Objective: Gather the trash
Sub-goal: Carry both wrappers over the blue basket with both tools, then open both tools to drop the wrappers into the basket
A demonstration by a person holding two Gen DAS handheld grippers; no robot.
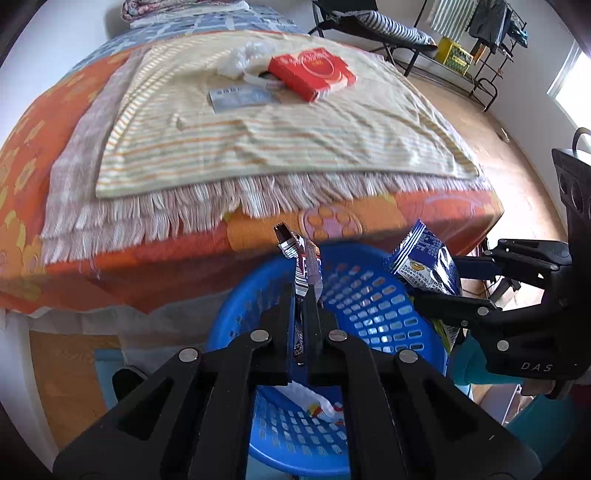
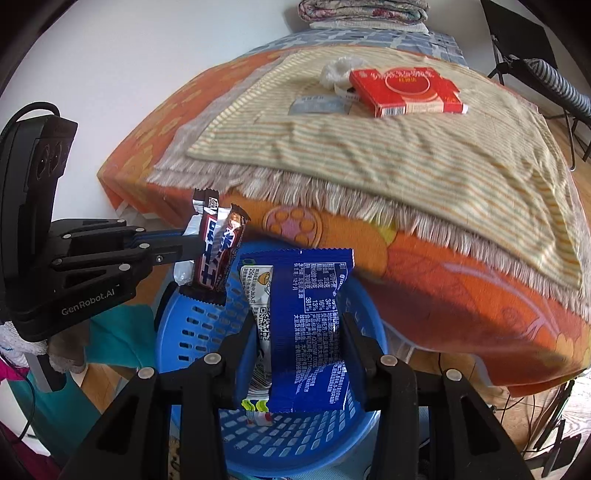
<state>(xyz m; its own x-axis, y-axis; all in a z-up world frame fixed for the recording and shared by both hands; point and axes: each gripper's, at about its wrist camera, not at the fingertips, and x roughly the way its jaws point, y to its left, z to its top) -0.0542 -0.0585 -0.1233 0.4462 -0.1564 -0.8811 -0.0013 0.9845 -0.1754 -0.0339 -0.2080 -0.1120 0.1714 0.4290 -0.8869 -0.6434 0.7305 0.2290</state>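
Observation:
My left gripper (image 1: pixel 301 291) is shut on a brown candy bar wrapper (image 1: pixel 303 264) and holds it upright over the blue plastic basket (image 1: pixel 373 295); the wrapper also shows in the right wrist view (image 2: pixel 218 251). My right gripper (image 2: pixel 297 321) is shut on a blue snack bag (image 2: pixel 310 328) above the same basket (image 2: pixel 192 332); the bag also shows in the left wrist view (image 1: pixel 424 258). A wrapper (image 1: pixel 317 404) lies inside the basket. A red box (image 1: pixel 312 72), a crumpled white plastic bag (image 1: pixel 243 57) and a flat grey packet (image 1: pixel 240 98) lie on the striped cloth (image 1: pixel 280 144) on the bed.
The bed with its orange flowered cover (image 1: pixel 48 147) stands just behind the basket, its fringed cloth hanging near the edge. Folded blankets (image 2: pixel 362 11) lie at the far end. A folding chair (image 1: pixel 369 22) and a clothes rack (image 1: pixel 491 33) stand at the back right on the wooden floor.

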